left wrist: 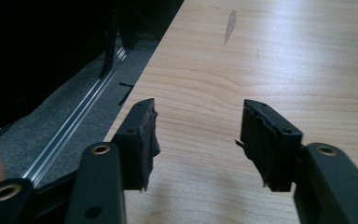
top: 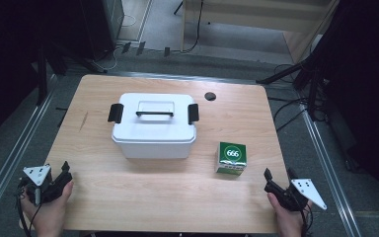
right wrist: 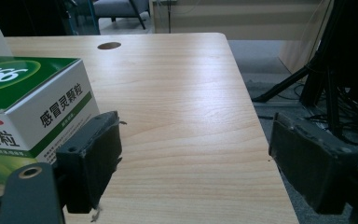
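Currently staged: left gripper (top: 65, 174) and right gripper (top: 277, 177), jaws apart, empty. Green-and-white cardboard medicine box (top: 231, 158) beside lidded white plastic bin (top: 154, 126). Next, likely: approach box.

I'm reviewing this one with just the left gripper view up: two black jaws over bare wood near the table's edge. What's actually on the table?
Observer: A white lidded box with a handle and black side latches sits mid-table in the high view.
Operator: Anything else out there?
Observer: A small green and white carton marked 666 stands to the right of the white lidded box, apart from it.
Operator: Where's the other gripper?
Observer: The right gripper is at the table's near right corner, jaws open and empty; in its own view the small green and white carton lies just past one jaw.
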A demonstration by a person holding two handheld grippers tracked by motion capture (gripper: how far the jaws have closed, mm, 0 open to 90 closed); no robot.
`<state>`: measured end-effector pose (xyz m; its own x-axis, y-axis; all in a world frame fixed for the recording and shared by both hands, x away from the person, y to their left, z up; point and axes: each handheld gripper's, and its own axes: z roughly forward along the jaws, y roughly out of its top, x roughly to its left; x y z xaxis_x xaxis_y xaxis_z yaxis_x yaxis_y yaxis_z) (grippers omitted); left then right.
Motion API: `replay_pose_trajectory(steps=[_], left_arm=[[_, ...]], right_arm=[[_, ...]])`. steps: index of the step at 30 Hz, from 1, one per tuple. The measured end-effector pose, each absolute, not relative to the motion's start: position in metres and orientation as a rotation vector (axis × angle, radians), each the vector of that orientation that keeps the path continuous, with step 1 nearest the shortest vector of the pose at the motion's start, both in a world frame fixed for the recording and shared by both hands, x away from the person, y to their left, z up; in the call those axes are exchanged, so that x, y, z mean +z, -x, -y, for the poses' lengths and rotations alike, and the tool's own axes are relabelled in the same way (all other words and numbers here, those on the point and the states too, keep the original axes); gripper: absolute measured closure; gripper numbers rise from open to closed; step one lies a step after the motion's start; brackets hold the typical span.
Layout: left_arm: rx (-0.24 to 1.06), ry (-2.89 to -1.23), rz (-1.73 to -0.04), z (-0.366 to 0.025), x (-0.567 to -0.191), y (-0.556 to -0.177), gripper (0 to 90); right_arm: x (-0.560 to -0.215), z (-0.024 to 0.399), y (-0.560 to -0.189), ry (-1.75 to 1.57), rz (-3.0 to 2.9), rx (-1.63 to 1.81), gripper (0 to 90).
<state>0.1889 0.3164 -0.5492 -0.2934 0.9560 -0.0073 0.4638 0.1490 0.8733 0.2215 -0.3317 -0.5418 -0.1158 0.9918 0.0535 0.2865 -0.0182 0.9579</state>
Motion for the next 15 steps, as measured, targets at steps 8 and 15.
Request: replay_pose_trajectory(steps=[8, 15], left_arm=[[1.040, -1.344, -1.808, -0.317, -0.549, -0.188, 59.1], [1.031, -1.332, -1.800, -0.318, -0.548, -0.186, 64.7]], right_arm=[[-0.540, 0.332, -0.219, -1.369, -1.489, 1.182, 35.0], [-0.531, 0.330, -0.227, -1.363, -1.626, 1.272, 74.4]])
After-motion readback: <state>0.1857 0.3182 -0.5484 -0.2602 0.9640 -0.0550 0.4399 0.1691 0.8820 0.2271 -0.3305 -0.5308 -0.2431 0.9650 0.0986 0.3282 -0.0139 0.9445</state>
